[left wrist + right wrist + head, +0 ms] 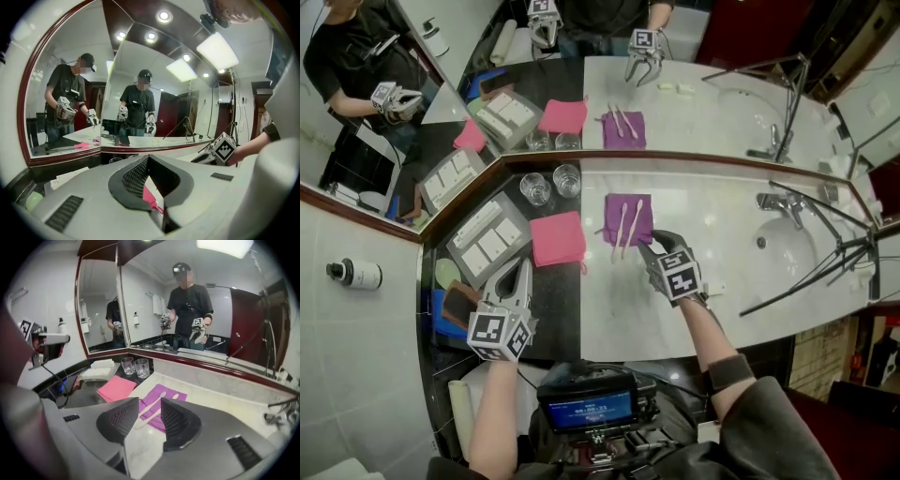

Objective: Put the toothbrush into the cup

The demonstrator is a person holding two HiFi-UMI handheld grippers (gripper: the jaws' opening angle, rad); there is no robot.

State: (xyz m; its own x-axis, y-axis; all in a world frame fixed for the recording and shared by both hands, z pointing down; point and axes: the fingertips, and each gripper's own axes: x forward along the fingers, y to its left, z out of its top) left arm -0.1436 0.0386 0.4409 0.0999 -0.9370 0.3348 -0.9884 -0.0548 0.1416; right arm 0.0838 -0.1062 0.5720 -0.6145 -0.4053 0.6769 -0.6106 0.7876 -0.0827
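Two pale toothbrushes (619, 231) (633, 225) lie side by side on a purple cloth (639, 208) on the white marble counter. My right gripper (650, 241) is at the cloth's near right corner, jaws open. In the right gripper view the right gripper (148, 414) has the toothbrush handles (151, 405) showing in the gap, and its pads touch neither. Two clear glass cups (534, 187) (566, 179) stand by the mirror, to the left of the cloth. My left gripper (521, 266) hovers over the dark counter, shut and empty, and the left gripper view (149, 161) shows the same.
A folded pink cloth (558, 238) lies between the tray (465, 264) of white packets and the purple cloth. To the right are a sink (787, 251) with a faucet (776, 202) and black tripod legs (825, 255). Mirrors rise behind the counter. A soap bottle (354, 273) hangs on the left wall.
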